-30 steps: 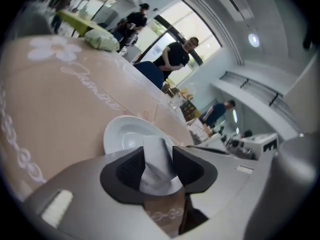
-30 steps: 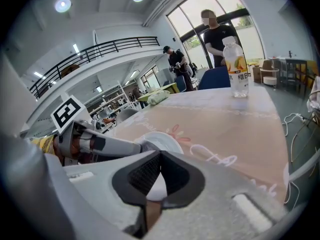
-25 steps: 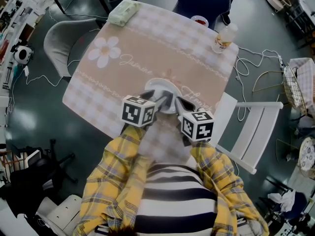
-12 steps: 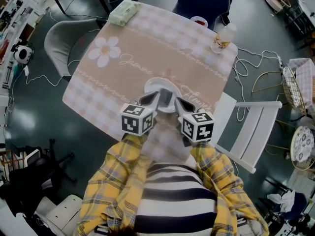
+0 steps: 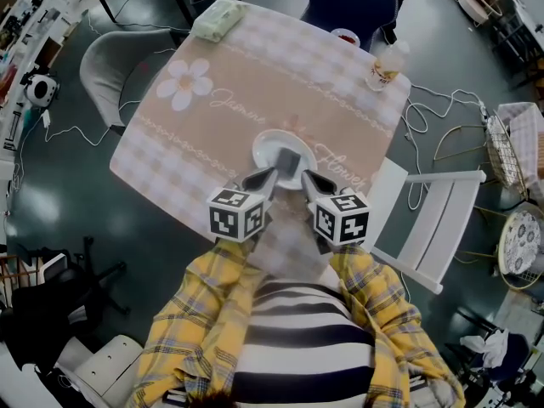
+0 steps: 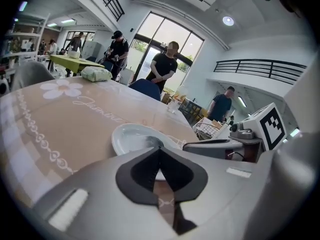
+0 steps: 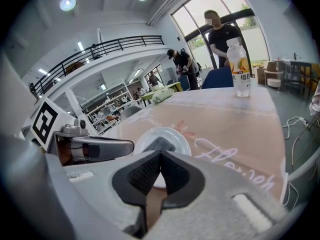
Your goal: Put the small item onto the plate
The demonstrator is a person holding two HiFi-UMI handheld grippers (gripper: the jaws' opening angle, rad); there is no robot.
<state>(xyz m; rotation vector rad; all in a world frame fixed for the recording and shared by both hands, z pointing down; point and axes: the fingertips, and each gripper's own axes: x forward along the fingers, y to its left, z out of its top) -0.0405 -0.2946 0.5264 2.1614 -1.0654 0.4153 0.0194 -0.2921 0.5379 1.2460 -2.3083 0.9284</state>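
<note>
**Small dark block on the plate, both grippers closed and empty**

The tabletop (image 5: pixel 229 100) takes up the middle of the scene. It is covered by a beige cloth checked along its edges, with a white flower printed near one corner and curly lettering across it. A grey chair (image 5: pixel 115 70) stands at its left side and a white slatted chair (image 5: pixel 433 228) at its right.

The person, in yellow plaid sleeves (image 5: pixel 200 304), works from the near edge. The left hand-held gripper (image 6: pixel 160 149) has just closed its jaws, which now meet tip to tip with nothing between them. The right hand-held gripper (image 7: pixel 161 154) is pinched together the same way and is also empty. Both slant down towards the white plate (image 5: pixel 260 147), with their tips at its near rim, one on each side.

A pale green packet (image 5: pixel 217 19) lies at the far left corner. A clear bottle (image 5: pixel 384 65) with an orange label stands upright at the far right corner.

The small item (image 5: pixel 289 161), a dark grey block, lies on the plate just beyond the two tips. Neither gripper holds it.
</note>
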